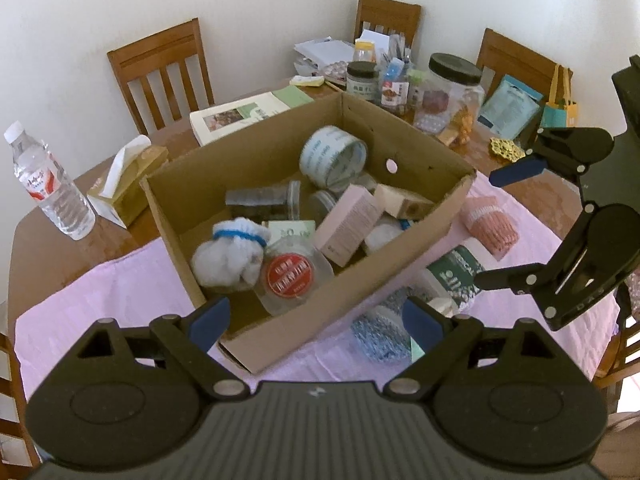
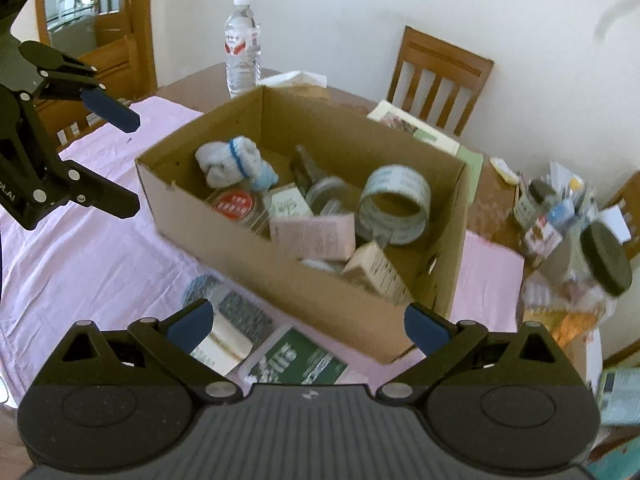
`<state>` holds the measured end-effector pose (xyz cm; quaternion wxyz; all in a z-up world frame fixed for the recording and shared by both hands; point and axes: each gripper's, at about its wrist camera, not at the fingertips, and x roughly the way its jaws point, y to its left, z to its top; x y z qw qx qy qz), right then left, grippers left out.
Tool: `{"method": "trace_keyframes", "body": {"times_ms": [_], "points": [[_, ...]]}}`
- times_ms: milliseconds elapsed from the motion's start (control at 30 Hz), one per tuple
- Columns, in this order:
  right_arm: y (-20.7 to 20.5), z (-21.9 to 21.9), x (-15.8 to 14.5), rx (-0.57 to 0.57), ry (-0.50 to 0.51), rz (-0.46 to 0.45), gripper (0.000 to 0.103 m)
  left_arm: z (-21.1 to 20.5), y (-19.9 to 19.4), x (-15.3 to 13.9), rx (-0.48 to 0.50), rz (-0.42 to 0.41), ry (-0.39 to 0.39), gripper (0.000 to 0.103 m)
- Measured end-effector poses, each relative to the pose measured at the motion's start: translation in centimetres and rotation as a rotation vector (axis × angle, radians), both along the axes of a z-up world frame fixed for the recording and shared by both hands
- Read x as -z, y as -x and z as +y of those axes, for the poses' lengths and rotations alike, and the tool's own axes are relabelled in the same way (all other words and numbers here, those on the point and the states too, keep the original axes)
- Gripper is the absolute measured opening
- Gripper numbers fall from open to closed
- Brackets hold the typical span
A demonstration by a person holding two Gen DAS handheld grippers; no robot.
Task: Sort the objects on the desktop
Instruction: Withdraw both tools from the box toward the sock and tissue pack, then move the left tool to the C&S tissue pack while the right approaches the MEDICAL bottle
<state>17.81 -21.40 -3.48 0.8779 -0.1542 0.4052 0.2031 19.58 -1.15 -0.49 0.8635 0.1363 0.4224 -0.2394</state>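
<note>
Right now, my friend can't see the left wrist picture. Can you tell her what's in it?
An open cardboard box sits on a pink cloth, filled with a tape roll, a pink carton, a red-lidded jar and a white bundle. The left tongs hang open before it, empty, with the right tongs open alongside.

Green packet (image 1: 456, 276): partial "MEDICAL"; other labels too blurred.
</note>
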Motion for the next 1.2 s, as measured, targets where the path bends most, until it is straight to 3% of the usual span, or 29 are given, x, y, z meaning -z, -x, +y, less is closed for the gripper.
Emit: {"method": "trace_keyframes", "body": {"times_ms": [433,700,1200], "points": [[0.0,0.5,3.9,0.169,-0.009,0.039,0.103,-0.1,2.7,2.4,0.034,0.031,0.007,0.093],[-1.1,0.9,5.7,0.248,-0.035,0.054,0.103,1.2,3.5,2.9,-0.005,0.049,0.004,0.093],[1.5,2.9,7.3,0.189,0.039,0.112,0.103,2.2,3.9,3.8,-0.02,0.077,0.032,0.093]]}}
